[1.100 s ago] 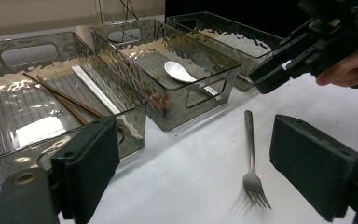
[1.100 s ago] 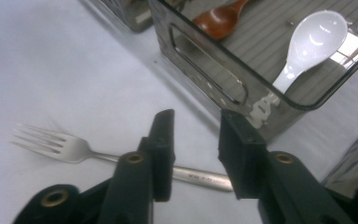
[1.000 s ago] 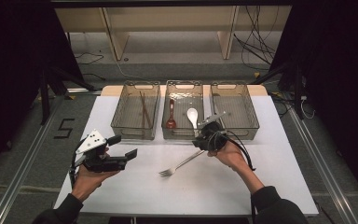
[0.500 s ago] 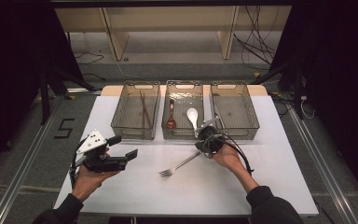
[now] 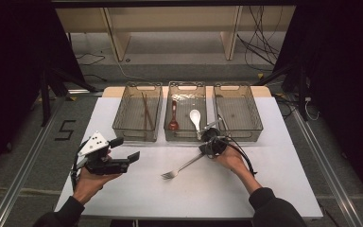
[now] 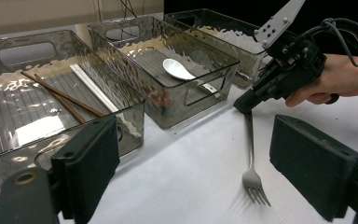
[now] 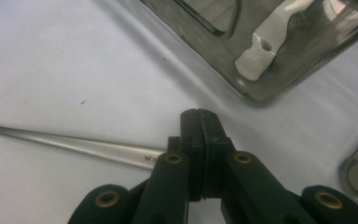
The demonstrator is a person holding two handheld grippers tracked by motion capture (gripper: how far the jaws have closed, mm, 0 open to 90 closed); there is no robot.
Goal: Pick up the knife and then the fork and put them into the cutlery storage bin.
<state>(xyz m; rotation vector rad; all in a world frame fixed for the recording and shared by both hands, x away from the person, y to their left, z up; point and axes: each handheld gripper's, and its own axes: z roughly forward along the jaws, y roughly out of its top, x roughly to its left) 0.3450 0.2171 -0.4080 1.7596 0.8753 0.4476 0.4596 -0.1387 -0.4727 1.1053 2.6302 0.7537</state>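
Fork handle in closed right tongs.

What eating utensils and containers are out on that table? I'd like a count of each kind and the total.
Clear plastic bins: 3
Chopsticks: 2, a brown pair in the left bin
Spoons: 2, one reddish-brown, one white, both in the middle bin
Forks: 1, metal, on the table
Total: 8

Open table: I have bare white surface all along my near side.
Blocked ahead: three bins stand in a row.
Centre: fork lies across.
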